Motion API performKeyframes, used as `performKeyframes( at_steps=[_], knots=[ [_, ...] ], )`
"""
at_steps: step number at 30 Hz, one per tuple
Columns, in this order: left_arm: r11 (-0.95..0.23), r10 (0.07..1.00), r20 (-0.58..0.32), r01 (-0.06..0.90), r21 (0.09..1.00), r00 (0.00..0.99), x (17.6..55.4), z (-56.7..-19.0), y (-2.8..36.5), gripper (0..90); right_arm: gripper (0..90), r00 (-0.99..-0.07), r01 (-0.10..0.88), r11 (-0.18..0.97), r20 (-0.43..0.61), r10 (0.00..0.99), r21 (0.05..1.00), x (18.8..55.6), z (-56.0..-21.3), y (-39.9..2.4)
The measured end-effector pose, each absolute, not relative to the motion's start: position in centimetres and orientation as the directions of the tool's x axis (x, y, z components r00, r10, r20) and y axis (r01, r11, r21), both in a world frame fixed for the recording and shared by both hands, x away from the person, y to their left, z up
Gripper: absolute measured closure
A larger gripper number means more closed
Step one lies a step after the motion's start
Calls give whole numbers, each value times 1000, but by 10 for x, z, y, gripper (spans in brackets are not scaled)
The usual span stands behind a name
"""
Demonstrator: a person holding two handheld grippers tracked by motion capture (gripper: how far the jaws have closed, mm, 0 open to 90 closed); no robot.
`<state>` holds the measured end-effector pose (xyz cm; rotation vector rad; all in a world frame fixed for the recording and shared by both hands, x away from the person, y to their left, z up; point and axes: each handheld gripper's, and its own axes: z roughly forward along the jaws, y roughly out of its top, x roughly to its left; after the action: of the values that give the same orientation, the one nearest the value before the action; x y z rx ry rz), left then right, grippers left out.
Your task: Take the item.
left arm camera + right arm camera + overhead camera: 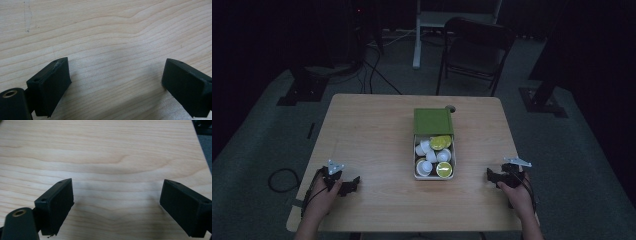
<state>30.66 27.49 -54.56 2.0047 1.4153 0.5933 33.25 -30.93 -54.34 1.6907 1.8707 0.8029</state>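
The room around the pale, wood-grained table [372, 130] is dark, and a folding chair [474, 47] behind it is barely legible. At the table's middle sits a rectangular white box [434, 176], its green lid [433, 121] slid back, holding small white and yellow-green capsules [441, 142] whose details blur. The left gripper [354, 182] and right gripper [490, 175] rest near the front corners, well apart from the box, matte black jaws spread wide over bare wood.
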Motion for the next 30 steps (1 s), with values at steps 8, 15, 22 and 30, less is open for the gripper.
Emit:
performKeyframes(
  at_steps=[8, 15, 22, 30],
  knots=[
    [-245, 944, 14, 672, 698, 329, 307, -546, 275, 84, 136, -162, 681, 80, 43, 986, 728, 335, -528, -294],
    [-244, 944, 14, 671, 700, 329, 307, -546, 275, 84, 137, -210, 662, 101, 54, 976, 742, 336, -515, -283],
    [-246, 944, 15, 671, 699, 330, 307, -546, 275, 84, 145, -260, 625, 118, 64, 963, 772, 336, -497, -271],
    [-246, 944, 15, 672, 699, 330, 307, -546, 275, 84, 166, -303, 582, 125, 72, 950, 803, 335, -476, -258]
  ],
)
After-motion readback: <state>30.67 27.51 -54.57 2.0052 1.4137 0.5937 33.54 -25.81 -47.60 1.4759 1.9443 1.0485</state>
